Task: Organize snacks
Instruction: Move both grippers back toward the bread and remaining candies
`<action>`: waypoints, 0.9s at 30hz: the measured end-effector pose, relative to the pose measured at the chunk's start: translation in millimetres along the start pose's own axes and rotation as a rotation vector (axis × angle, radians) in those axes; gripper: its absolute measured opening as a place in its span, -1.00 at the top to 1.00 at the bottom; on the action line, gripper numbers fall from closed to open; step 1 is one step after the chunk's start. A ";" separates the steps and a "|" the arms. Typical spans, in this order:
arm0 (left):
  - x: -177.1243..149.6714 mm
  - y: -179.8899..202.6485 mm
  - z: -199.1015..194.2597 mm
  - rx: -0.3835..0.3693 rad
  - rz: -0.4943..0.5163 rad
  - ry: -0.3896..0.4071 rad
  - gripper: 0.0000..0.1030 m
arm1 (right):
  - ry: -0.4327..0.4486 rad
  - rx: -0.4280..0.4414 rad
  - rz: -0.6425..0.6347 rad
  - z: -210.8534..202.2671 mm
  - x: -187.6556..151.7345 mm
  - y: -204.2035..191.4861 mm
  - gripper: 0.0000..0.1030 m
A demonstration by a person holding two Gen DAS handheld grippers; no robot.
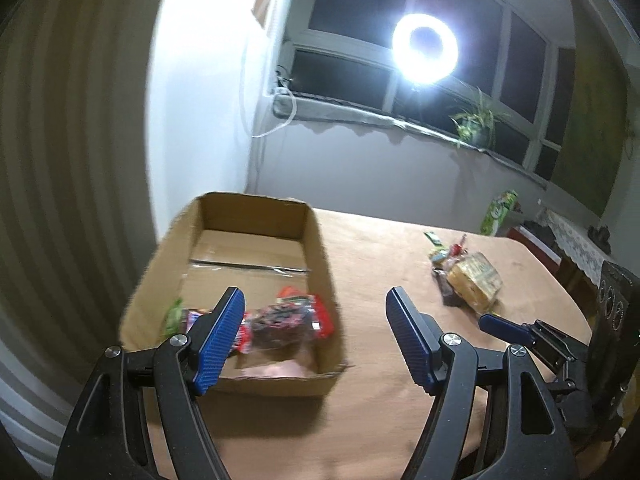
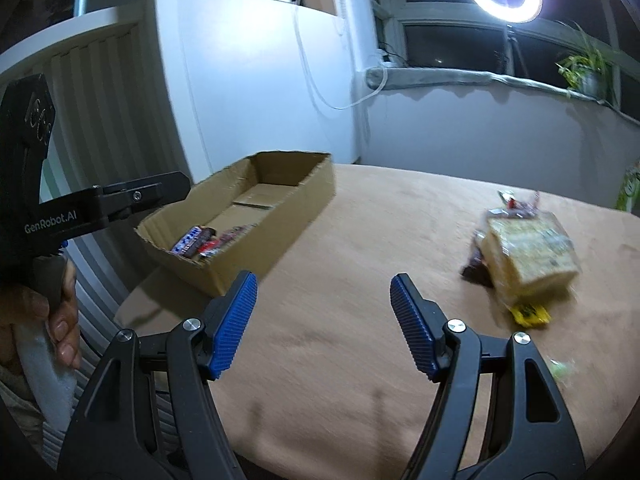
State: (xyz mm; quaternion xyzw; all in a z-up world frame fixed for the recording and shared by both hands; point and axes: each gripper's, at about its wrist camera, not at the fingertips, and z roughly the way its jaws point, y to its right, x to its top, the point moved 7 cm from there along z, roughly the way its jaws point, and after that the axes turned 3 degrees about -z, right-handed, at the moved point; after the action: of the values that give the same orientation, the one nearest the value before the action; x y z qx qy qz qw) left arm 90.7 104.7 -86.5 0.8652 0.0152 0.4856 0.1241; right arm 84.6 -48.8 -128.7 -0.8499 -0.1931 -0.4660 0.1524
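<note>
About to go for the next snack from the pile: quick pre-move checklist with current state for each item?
1. Left tongs open with nothing between them: ok.
2. Right tongs open and empty: ok.
3. Open brown cardboard box has free floor at its far end; wrapped snacks lie only at the near end: ok.
4. Loose pile of snacks led by the yellow clear-wrapped packet sits on the tan tablecloth with a bare path from the right tongs: ok.
5. Small yellow packet partly under the big one, free to lift alone: cannot tell.
</note>
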 end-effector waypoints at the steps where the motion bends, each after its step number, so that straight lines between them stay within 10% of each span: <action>1: -1.1 6.9 2.1 -0.009 0.011 -0.007 -0.42 | 0.000 -0.005 0.009 -2.2 -2.5 5.1 -0.40; 27: -81.5 193.1 97.1 -0.317 0.200 -0.365 -0.54 | -0.032 -0.250 0.266 -70.6 -89.6 178.0 -0.40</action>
State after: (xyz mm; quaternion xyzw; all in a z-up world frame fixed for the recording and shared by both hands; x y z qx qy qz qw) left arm 111.4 -113.7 -158.7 0.9055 -0.1694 0.3274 0.2103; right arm 72.5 -252.9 -182.4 -0.8877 -0.0219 -0.4483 0.1029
